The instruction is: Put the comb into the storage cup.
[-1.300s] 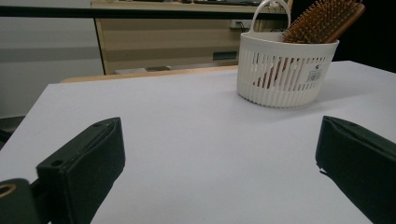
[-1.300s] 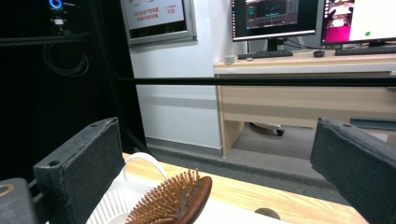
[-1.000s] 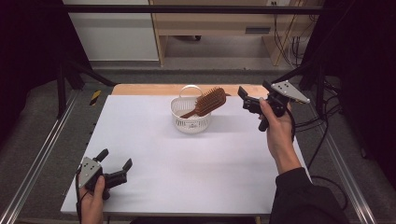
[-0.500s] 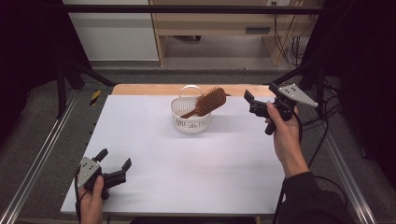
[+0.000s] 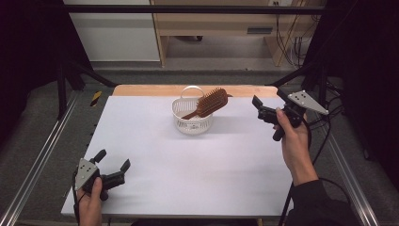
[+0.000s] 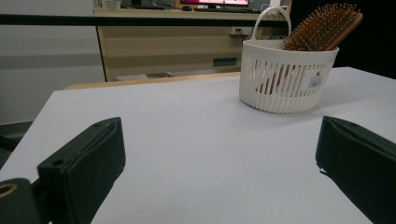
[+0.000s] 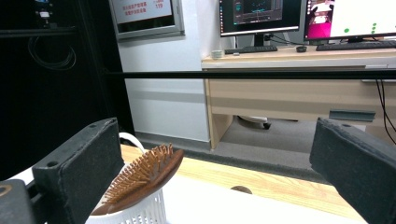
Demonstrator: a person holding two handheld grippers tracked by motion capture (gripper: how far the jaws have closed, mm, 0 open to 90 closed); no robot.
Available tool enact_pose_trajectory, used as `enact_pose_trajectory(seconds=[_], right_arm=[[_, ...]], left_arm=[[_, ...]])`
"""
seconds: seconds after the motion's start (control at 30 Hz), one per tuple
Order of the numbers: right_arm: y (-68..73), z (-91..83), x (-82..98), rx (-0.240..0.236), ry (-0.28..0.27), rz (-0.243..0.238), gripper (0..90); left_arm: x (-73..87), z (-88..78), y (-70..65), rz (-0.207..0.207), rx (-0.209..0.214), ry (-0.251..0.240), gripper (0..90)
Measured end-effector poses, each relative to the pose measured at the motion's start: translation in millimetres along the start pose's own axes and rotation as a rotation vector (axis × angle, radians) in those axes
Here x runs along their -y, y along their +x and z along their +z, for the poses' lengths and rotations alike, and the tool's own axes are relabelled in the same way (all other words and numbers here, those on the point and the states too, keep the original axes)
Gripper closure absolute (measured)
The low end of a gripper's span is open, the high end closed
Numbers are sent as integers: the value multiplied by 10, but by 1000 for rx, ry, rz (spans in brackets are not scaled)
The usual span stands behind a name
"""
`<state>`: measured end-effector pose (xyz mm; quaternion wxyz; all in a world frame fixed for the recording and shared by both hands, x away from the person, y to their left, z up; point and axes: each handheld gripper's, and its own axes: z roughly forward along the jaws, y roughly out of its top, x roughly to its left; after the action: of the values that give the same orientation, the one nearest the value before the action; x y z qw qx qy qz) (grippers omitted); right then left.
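Past my fingers I see a wooden desk (image 7: 299,100) against the far side, carrying monitors (image 7: 259,16) and a keyboard (image 7: 246,49). A white wall panel (image 7: 161,98) stands to its left, with a framed sign (image 7: 145,16) above. A black rail (image 7: 243,74) crosses in front. Grey floor (image 5: 211,75) runs beyond the white table (image 5: 197,165), whose far edge is bare wood (image 5: 141,90). Dark curtains (image 5: 28,56) flank both sides.

We hold the left gripper (image 5: 113,170) low at the near left, jaws spread wide and pointing right and far. Our right hand (image 5: 291,141) lifts the right gripper (image 5: 269,106) at the far right, jaws parted, aimed left.
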<state>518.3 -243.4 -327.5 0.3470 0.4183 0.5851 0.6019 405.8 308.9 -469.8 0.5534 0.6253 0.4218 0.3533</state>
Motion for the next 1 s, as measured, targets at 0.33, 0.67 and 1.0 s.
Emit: enact_pose_trajectory(seconds=[0.33, 0.67, 1.0], right_arm=[[8, -166, 82, -3, -1, 3, 25], [-5, -299, 208, 2, 14, -22, 24], [-39, -497, 358, 0, 20, -50, 25]], left_arm=[[-8, -13, 14, -7, 2, -7, 14], [-12, -22, 13, -12, 5, -12, 14], [-17, -28, 9, -12, 18, -15, 13]])
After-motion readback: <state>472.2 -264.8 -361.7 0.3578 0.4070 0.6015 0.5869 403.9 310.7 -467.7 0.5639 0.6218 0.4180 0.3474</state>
